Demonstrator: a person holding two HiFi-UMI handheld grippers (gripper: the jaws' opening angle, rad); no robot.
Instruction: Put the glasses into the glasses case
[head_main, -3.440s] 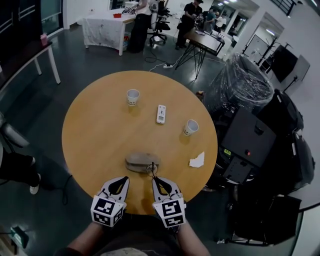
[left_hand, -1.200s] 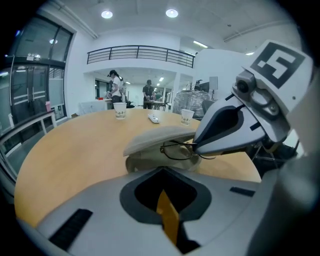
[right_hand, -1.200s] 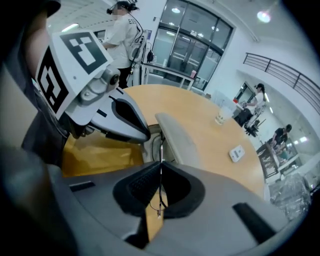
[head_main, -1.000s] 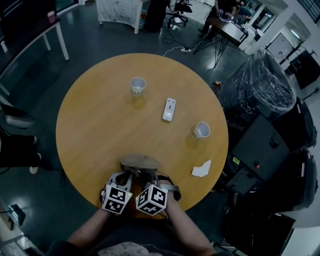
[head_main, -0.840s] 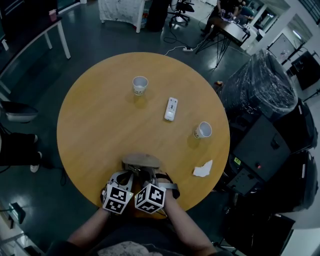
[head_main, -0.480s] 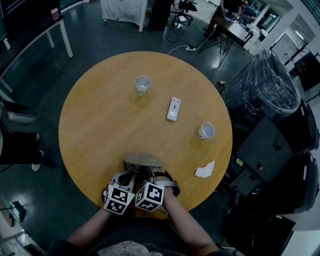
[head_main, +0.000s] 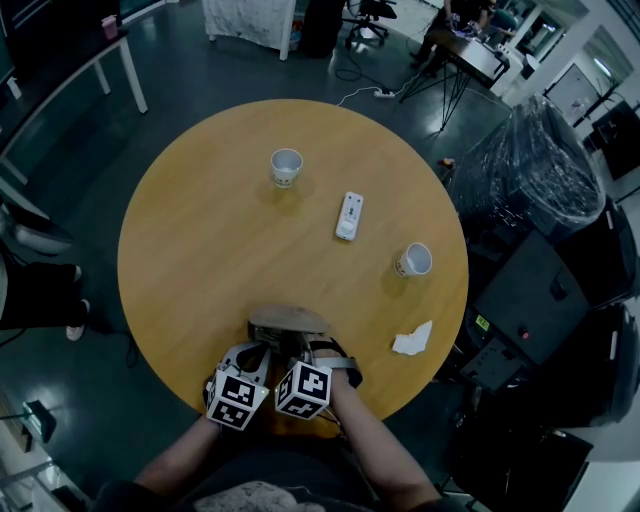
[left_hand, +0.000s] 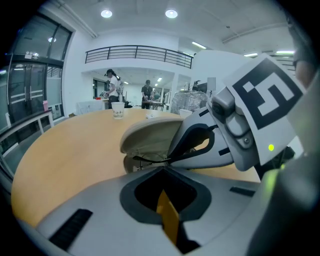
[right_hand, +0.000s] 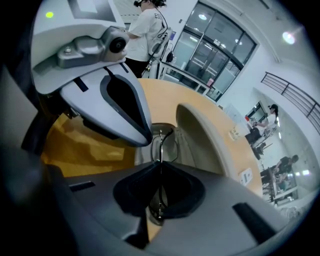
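Both tools sit side by side at the near edge of the round surface (head_main: 200, 230), tips against the glasses case (head_main: 285, 322) directly ahead of them. Right tool (right_hand: 159, 163): jaws closed on the thin wire frame of the glasses (right_hand: 162, 145), which is pinched edge-on between the tips. The lenses project forward from the tips over the open base of the case; its lid (right_hand: 195, 135) stands raised just beyond and to the right. Left tool (left_hand: 164, 167): jaws brought together. A dark wire of the glasses (left_hand: 147, 160) crosses right at its tips, but I cannot tell whether it is actually pinched there. The right tool lies just to the right of the left tool, nearly touching. Far ahead of both tools: two paper cups (head_main: 286, 165) (head_main: 413, 260) and a white remote (head_main: 348, 216). Crumpled tissue (head_main: 412, 339) lies off to the right.
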